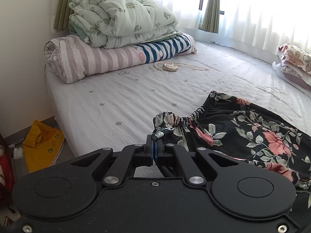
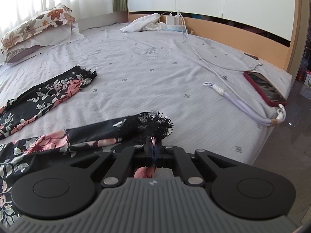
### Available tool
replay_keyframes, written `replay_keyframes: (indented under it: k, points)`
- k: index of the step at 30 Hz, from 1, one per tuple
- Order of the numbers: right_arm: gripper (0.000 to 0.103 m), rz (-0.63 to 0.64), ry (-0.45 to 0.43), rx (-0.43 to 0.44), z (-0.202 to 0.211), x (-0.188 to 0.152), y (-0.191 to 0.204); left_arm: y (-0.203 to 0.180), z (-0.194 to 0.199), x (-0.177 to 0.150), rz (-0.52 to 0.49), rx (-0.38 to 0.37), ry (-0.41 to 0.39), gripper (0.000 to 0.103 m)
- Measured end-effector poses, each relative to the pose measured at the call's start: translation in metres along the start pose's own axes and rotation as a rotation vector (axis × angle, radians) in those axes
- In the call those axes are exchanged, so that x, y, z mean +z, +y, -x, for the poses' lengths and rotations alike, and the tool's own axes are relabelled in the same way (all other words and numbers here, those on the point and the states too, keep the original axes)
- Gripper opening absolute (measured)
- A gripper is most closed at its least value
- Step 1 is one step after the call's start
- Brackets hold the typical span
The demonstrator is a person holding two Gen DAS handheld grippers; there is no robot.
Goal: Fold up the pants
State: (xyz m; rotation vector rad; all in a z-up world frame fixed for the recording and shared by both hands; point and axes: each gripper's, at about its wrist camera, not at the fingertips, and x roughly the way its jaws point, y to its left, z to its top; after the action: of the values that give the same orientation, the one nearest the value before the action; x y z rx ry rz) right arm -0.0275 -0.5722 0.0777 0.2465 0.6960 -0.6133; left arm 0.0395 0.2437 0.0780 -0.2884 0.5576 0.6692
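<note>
Black pants with a pink and green flower print (image 1: 252,134) lie spread on the grey bed. In the left wrist view my left gripper (image 1: 155,141) is shut on the near corner of the gathered elastic waistband (image 1: 169,121), which bunches up just beyond the fingers. In the right wrist view my right gripper (image 2: 154,142) is shut on the hem of the near pant leg (image 2: 87,136), right at its black lace trim (image 2: 153,125). The other leg (image 2: 48,95) lies flat farther back to the left, apart from the near one.
Folded quilts (image 1: 120,31) are stacked at the bed's far left corner, with a small cord item (image 1: 169,67) before them. Pillows (image 2: 37,33) lie by the window. A red phone (image 2: 266,88), white cables (image 2: 204,62) and a white cloth (image 2: 145,24) lie toward the headboard. Yellow cloth (image 1: 42,141) lies on the floor.
</note>
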Motion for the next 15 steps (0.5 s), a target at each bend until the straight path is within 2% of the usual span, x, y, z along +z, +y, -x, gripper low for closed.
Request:
replay_keyframes:
  k: [4,11,12,13,15]
  points:
    - [0.003,0.006,-0.004,-0.010,0.010,-0.001,-0.008,0.007,0.004,0.000,-0.003,0.001,-0.001,0.002]
    - [0.006,0.001,0.046,-0.022,0.004,-0.010,-0.013,0.018,-0.006,-0.010,-0.012,0.026,0.056,0.003]
    - [0.010,-0.004,0.061,-0.019,0.002,-0.011,-0.013,0.018,-0.008,-0.012,-0.017,0.031,0.066,0.005]
    - [0.030,-0.008,0.070,-0.010,0.002,-0.012,-0.013,0.018,-0.010,-0.015,-0.022,0.038,0.077,0.008]
    - [0.047,-0.007,0.075,0.005,0.004,-0.012,-0.012,0.018,-0.009,-0.017,-0.032,0.041,0.089,0.012]
